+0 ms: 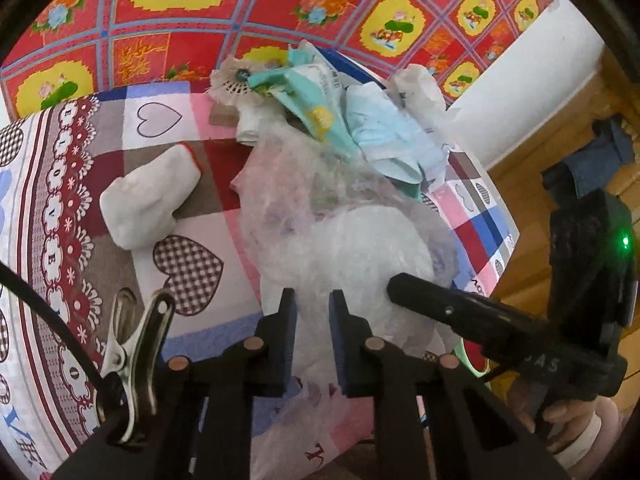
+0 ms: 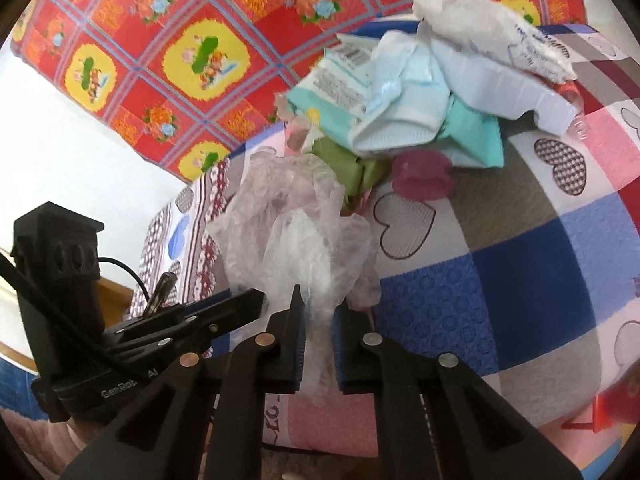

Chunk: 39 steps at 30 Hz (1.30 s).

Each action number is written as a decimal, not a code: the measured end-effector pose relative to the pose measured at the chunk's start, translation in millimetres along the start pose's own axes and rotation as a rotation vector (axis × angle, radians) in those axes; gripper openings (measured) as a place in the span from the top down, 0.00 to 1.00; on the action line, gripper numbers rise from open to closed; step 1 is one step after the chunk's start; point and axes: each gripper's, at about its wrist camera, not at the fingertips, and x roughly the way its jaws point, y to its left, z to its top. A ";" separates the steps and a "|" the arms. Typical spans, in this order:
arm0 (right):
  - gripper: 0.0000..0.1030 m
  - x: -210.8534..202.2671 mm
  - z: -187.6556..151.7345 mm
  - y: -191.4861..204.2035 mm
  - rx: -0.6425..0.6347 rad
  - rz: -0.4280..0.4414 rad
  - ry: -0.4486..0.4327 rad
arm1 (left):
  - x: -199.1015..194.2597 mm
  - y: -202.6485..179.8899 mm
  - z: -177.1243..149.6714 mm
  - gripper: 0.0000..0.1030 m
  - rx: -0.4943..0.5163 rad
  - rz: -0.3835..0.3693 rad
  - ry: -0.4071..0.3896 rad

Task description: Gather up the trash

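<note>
Right gripper (image 2: 318,320): fingers narrow, pinched on a gathered neck of the clear plastic bag (image 2: 298,216). Left gripper (image 1: 312,320): fingers a bit apart w/ the same film between them; can't tell if it's clamped. Bag lies on the heart-print cloth (image 2: 500,248) over the counter, near edge. Looks v. light, limp, slippery; prob. best held at a bunched fold, not a single layer. Behind it: pile of crumpled wrappers (image 2: 404,108), also light & soft, & a white wad (image 1: 150,196) off to the left.
</note>
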 end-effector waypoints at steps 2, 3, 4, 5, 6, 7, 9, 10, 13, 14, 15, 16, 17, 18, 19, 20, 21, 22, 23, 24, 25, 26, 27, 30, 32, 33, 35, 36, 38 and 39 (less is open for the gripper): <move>0.90 -4.6 -0.1 0.6 -0.003 0.004 -0.014 | 0.7 -2.9 2.2 0.84 0.012 -0.004 0.001; 0.90 -6.5 -0.5 0.7 -0.005 -0.005 -0.020 | 1.8 -4.6 3.4 0.84 0.019 -0.005 0.004; 0.90 -8.6 -1.1 0.1 -0.003 -0.015 -0.025 | 3.8 -6.9 4.4 0.84 0.029 -0.004 0.011; 0.90 -10.7 -1.9 -1.4 0.001 -0.022 -0.027 | 6.8 -9.7 4.8 0.84 0.041 0.002 0.021; 0.90 -12.5 -3.1 -4.0 0.008 -0.034 -0.026 | 10.2 -12.8 5.1 0.83 0.055 0.013 0.031; 0.90 -13.5 -4.2 -7.5 0.014 -0.047 -0.020 | 12.7 -14.8 5.1 0.83 0.063 0.021 0.036; 0.89 -12.9 -6.4 -13.1 0.024 -0.072 -0.001 | 17.8 -17.0 4.0 0.74 0.078 0.049 0.053; 0.88 -13.6 -8.7 -17.2 0.028 -0.086 0.015 | 19.3 -16.1 3.0 0.72 0.080 0.059 0.060; 0.81 -11.7 -12.2 -22.7 0.034 -0.130 0.051 | 24.7 -17.2 1.9 0.70 0.085 0.068 0.080; 0.73 -12.3 -12.9 -24.2 0.037 -0.149 0.056 | 26.3 -18.3 1.4 0.70 0.091 0.068 0.084; 0.68 -13.4 -13.3 -26.1 0.040 -0.170 0.058 | 28.2 -19.4 0.8 0.70 0.096 0.066 0.090; 0.68 -15.4 -13.2 -28.1 0.039 -0.184 0.054 | 29.9 -19.9 -0.1 0.70 0.101 0.061 0.097; 0.68 -17.5 -12.8 -29.4 0.036 -0.191 0.047 | 31.6 -20.4 -1.0 0.70 0.104 0.059 0.103; 0.67 -20.2 -12.0 -31.3 0.033 -0.204 0.037 | 33.2 -20.5 -1.4 0.70 0.105 0.059 0.110; 0.66 -22.0 -10.6 -33.4 0.031 -0.218 0.029 | 35.0 -20.5 -2.2 0.70 0.105 0.062 0.116; 0.66 -22.6 -9.0 -36.3 0.033 -0.231 0.023 | 36.2 -19.7 -2.6 0.67 0.102 0.063 0.122; 0.66 -21.9 -7.6 -38.6 0.038 -0.233 0.022 | 38.1 -18.2 -2.7 0.64 0.094 0.063 0.132; 0.66 -18.7 -5.6 -41.5 0.045 -0.227 0.029 | 39.4 -17.7 -2.6 0.63 0.089 0.061 0.140; 0.66 -14.6 -3.6 -43.5 0.048 -0.220 0.038 | 40.8 -18.2 -2.6 0.62 0.087 0.060 0.147; 0.66 -9.5 -2.1 -45.4 0.049 -0.221 0.048 | 42.4 -18.3 -2.6 0.62 0.086 0.059 0.154; 0.66 -4.0 -1.1 -45.9 0.044 -0.226 0.055 | 45.1 -18.8 -3.5 0.61 0.087 0.059 0.165; 0.66 1.0 -0.3 -45.7 0.036 -0.231 0.062 | 46.9 -19.2 -4.2 0.60 0.088 0.059 0.173; 0.67 5.9 -0.3 -45.5 0.031 -0.237 0.071 | 48.0 -19.6 -5.1 0.58 0.089 0.058 0.177; 0.74 11.4 -5.1 -42.8 0.025 -0.239 0.065 | 48.6 -22.2 -6.9 0.54 0.103 0.058 0.176; 0.82 11.8 -8.0 -42.4 0.028 -0.216 0.067 | 50.0 -25.8 -7.7 0.55 0.117 0.059 0.175; 0.88 10.2 -8.3 -42.8 0.033 -0.207 0.059 | 50.5 -26.9 -7.8 0.56 0.120 0.058 0.174; 0.90 2.5 -7.9 -44.1 0.040 -0.209 0.031 | 51.2 -26.3 -7.7 0.68 0.120 0.043 0.181; 0.92 -3.2 -7.5 -45.4 0.048 -0.203 0.012 | 51.1 -25.2 -7.5 0.74 0.117 0.041 0.184; 0.93 -12.5 -6.8 -47.6 0.070 -0.170 -0.015 | 49.7 -22.3 -6.7 0.79 0.104 0.015 0.189; 0.93 -17.2 -7.1 -48.6 0.083 -0.152 -0.026 | 48.6 -22.2 -6.2 0.81 0.100 0.000 0.188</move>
